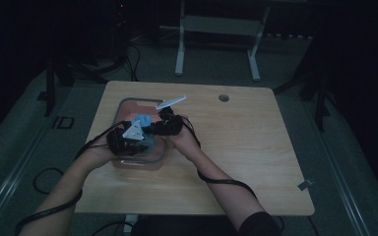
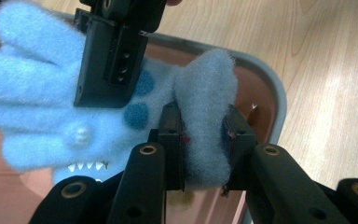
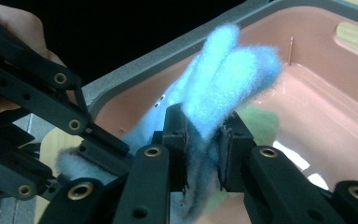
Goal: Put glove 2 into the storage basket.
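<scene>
Light wood table (image 1: pixel 236 162) with one round hole (image 1: pixel 223 98) near the far edge, sitting on grey floor in a really dark room. One white frame (image 1: pixel 216 29) stands on the floor behind it. Left of centre there's one pinkish tray (image 1: pixel 128 104) with a grey rim.

The high view is too dim to read much; the grippers bunch together over the tray and cover most of it.

One fluffy blue glove (image 2: pixel 32 88), held above the tray by both. Left gripper (image 2: pixel 204 140) is clamped tight on a fold of it, right gripper (image 3: pixel 204 144) pinches two of its fingers. A green patch (image 3: pixel 258 122) behind the glove is too blurry to identify.
</scene>
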`<action>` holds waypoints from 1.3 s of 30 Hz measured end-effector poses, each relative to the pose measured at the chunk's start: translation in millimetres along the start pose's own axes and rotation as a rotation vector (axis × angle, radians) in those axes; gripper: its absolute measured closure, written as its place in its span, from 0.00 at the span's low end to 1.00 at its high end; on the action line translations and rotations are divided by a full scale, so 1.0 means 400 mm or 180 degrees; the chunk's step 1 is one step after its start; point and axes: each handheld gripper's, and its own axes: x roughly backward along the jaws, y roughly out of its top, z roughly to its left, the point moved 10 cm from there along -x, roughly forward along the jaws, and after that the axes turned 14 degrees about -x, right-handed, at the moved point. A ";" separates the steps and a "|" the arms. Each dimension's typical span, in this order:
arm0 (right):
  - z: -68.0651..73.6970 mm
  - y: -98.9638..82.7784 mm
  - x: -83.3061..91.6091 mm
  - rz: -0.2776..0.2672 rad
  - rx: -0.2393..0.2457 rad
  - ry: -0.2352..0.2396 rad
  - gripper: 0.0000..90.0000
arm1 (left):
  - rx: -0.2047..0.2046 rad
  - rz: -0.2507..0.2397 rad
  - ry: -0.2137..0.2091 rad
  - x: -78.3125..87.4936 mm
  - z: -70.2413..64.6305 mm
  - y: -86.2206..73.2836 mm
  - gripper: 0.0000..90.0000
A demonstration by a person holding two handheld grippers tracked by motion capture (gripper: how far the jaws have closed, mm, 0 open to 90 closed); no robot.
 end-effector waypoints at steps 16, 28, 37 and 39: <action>-0.054 -0.005 -0.071 0.0199 0.0104 -0.0428 0.84 | 0.0132 0.0108 -0.0072 -0.054 0.022 -0.055 0.82; -0.070 -0.013 -0.108 0.0317 0.0115 -0.0550 0.83 | 0.0160 0.0229 -0.0120 -0.079 0.023 -0.078 0.82; -0.070 -0.017 -0.117 0.0395 0.0181 -0.0607 0.83 | 0.0179 0.0275 -0.0139 -0.095 0.020 -0.083 0.82; -0.069 -0.018 -0.119 0.0409 0.0202 -0.0627 0.83 | 0.0164 0.0311 -0.0145 -0.097 0.020 -0.084 0.82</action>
